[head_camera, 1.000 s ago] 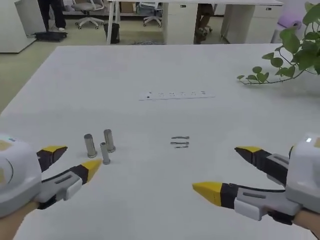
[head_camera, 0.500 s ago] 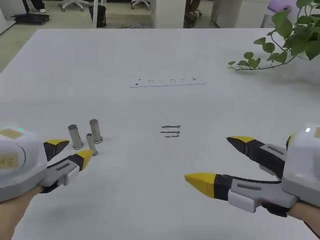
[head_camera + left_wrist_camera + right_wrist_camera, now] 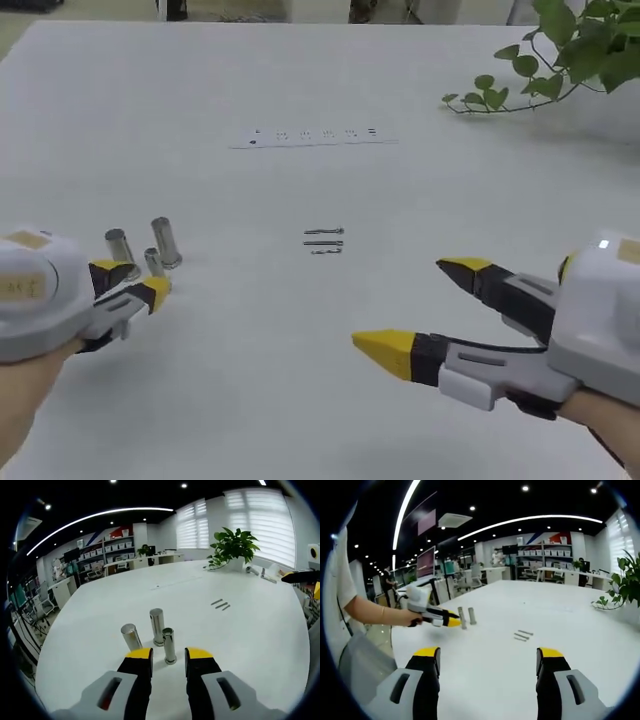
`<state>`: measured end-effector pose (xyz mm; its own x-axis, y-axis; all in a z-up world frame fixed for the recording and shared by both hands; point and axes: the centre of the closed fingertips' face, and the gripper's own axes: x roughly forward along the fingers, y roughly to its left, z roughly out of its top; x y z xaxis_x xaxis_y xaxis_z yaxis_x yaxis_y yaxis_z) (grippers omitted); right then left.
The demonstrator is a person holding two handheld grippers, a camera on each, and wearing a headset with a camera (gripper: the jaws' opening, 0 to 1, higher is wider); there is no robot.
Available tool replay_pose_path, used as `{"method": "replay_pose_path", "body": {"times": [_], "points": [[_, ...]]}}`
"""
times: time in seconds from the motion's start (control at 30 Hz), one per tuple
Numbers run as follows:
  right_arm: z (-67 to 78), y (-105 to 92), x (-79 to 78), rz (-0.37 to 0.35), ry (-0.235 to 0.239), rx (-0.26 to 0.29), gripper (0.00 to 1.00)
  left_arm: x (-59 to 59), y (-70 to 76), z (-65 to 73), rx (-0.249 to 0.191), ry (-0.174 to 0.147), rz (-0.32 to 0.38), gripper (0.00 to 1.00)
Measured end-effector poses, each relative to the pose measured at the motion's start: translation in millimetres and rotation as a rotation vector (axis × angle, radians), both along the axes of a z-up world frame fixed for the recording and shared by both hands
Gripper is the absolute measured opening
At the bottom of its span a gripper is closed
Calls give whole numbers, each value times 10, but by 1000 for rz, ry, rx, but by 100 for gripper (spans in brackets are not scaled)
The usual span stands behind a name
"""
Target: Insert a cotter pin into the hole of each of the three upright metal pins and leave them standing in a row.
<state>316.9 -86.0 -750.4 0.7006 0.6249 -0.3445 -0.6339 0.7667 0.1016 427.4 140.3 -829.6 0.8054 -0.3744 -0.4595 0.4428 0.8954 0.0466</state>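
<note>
Aiming my left claw (image 3: 169,655), narrow & empty, at nearest pin (image 3: 169,644): grip low, keep hole clear, don't knock neighbours (image 3: 157,626). Right claw (image 3: 418,305) wide, empty.

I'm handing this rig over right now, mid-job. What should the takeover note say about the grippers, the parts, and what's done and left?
Left gripper: open, empty, jaws just short of the nearest of the metal pins.
Right gripper: wide open, empty, over bare table.
Metal pins: all three upright in a loose cluster, not a row.
Cotter pins: three lying side by side mid-table, untouched.
Done: nothing inserted.
Left: all three insertions, then line the pins up.
</note>
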Motion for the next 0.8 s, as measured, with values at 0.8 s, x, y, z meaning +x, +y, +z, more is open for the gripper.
{"method": "replay_pose_path", "body": {"times": [0.8], "points": [[-69,8,29,-9,20,-13,79,93,-76,-131,18,-6,-43,8]]}}
